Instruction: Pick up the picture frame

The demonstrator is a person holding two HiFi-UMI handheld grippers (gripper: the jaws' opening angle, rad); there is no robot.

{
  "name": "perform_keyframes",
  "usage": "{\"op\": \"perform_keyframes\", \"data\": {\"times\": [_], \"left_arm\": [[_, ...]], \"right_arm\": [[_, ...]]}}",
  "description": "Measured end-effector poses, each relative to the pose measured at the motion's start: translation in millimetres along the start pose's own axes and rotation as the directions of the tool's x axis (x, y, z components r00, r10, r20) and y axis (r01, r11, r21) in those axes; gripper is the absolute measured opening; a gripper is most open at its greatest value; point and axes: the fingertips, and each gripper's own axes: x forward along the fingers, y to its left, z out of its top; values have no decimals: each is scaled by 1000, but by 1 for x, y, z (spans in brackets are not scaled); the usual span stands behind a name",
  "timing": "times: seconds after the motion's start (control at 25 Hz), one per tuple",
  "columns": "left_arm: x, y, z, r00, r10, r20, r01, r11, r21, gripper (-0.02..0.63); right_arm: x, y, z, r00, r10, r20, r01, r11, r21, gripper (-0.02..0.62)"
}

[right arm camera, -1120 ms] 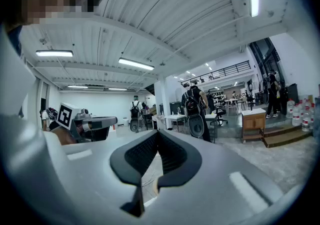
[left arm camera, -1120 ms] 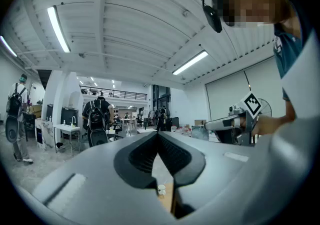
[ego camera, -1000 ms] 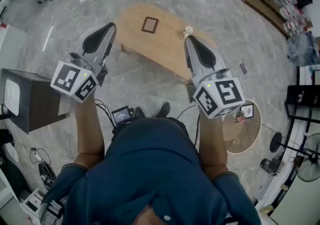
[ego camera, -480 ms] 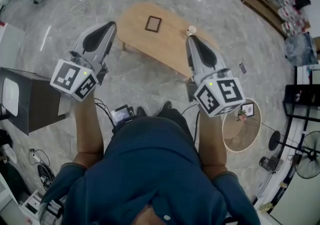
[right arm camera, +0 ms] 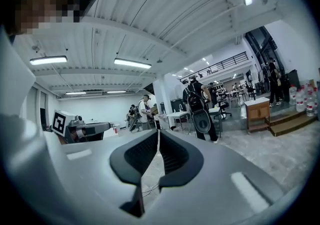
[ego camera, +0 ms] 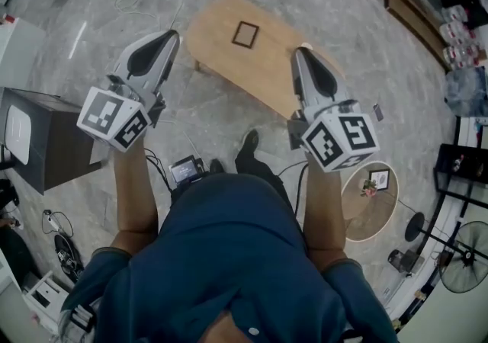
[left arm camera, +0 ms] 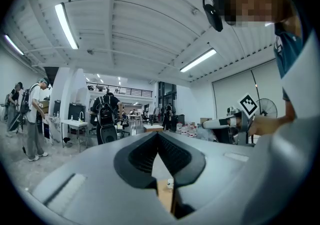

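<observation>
The picture frame (ego camera: pixel 245 33) on the wooden table (ego camera: pixel 217 33) is too small to tell what it holds. The right gripper (ego camera: pixel 300 52) covers the table's right end and part of a small white thing (ego camera: pixel 306 46) there. In the left gripper view, the left gripper (left arm camera: pixel 158 136) blocks everything low down; only a sliver of table and a pale blurred thing (left arm camera: pixel 170 183) show beneath its jaws. A fan (ego camera: pixel 461 261) is cut off at the head view's right edge.

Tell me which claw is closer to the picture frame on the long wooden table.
Right, it seems. In the head view the right claw overlaps the table edge, just right of the picture frame; the left claw hangs over floor beyond the table's left end.
</observation>
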Motion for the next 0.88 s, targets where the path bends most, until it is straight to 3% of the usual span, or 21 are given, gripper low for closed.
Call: {"op": "perform_keyframes", "data": {"times": [0.56, 0.88], "left_arm": [[95, 35, -2, 990, 133, -54, -132, 991, 26, 0], [147, 46, -7, 986, 134, -95, -131, 991, 36, 0]], "right_arm": [[97, -90, 22, 988, 157, 0, -157, 987, 45, 14], [130, -134, 25, 985, 175, -3, -174, 981, 81, 14]]}}
